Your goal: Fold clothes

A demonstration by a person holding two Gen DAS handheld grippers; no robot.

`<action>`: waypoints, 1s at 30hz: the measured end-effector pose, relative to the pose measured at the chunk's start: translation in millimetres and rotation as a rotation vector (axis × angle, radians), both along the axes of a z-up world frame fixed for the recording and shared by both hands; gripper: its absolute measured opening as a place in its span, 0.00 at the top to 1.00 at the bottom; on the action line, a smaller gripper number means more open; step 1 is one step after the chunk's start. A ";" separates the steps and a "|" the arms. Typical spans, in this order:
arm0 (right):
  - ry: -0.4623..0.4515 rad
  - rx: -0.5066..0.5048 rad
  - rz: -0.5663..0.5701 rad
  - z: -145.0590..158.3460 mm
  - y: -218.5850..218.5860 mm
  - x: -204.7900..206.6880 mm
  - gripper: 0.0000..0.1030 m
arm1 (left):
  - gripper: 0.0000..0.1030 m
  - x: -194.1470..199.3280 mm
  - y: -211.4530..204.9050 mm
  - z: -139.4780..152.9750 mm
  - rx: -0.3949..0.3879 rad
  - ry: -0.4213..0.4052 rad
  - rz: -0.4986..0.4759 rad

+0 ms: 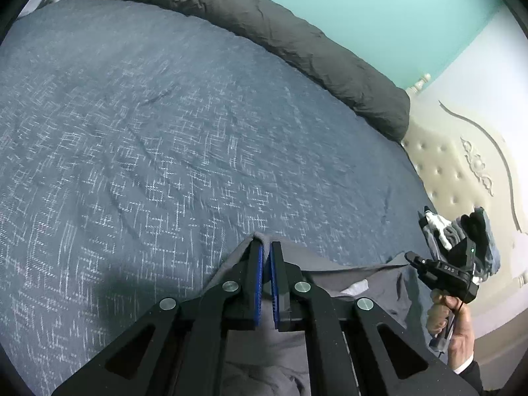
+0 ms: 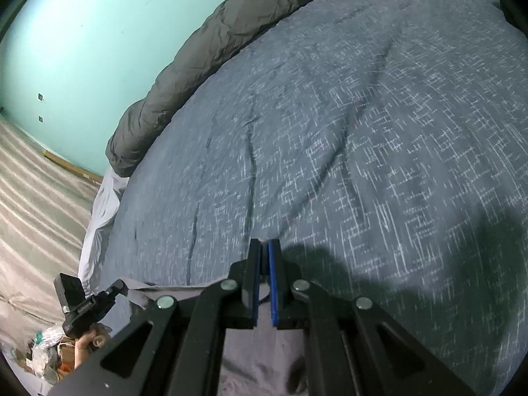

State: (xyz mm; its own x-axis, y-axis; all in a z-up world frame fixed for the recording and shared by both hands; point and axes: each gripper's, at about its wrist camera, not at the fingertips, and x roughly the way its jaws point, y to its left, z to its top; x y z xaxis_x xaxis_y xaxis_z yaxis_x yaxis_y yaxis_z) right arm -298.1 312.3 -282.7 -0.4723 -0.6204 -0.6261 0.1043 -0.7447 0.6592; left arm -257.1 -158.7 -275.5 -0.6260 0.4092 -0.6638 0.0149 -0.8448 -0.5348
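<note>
Left hand-held gripper [image 1: 266,247] and right hand-held gripper [image 2: 264,247] each pinch the grey garment [image 1: 379,280] over the bed [image 1: 165,132]. Garment largely hidden beneath the linkages; type indeterminate.

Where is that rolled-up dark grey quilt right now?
The rolled dark grey quilt lies along the far edge of the blue patterned bedspread, against the turquoise wall; the right wrist view shows it upper left.

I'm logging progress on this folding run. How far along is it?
Early. Done: both corners are gripped. The left gripper and right gripper are each shut on an edge of the grey garment, held over the blue bedspread. Left: no fold shows yet, and a clothes pile waits by the headboard.
</note>
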 end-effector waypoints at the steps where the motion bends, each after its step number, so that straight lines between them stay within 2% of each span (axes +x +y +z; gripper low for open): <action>1: -0.001 -0.002 -0.001 -0.5 -0.3 -2.1 0.96 | 0.96 -2.7 -0.4 -1.0 -0.001 0.000 0.002; 15: -0.012 -0.026 -0.010 -13.3 -0.9 -24.2 0.96 | 0.94 -31.9 -6.8 -19.0 0.042 -0.012 0.031; 18: -0.005 -0.044 -0.015 -14.4 1.8 -24.4 0.92 | 0.93 -34.5 -8.2 -22.6 0.060 -0.012 0.045; 23: 0.025 -0.057 -0.037 -8.6 3.1 -23.9 0.90 | 0.71 -32.2 -14.6 -21.3 0.089 0.014 0.080; 26: 0.042 -0.062 -0.043 -4.7 3.6 -23.5 0.90 | 0.66 -28.2 -21.0 -15.3 0.109 0.056 0.109; 30: 0.036 -0.038 -0.056 -4.9 4.8 -23.3 0.90 | 0.65 -25.9 -20.9 -14.5 0.059 0.045 0.106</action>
State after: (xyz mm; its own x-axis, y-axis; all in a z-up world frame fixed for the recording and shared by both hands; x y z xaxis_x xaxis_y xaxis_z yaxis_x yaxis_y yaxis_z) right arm -321.4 317.1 -287.6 -0.5284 -0.6156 -0.5846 0.0873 -0.7244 0.6839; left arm -283.1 -179.6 -290.1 -0.6966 0.3764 -0.6108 0.0776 -0.8068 -0.5857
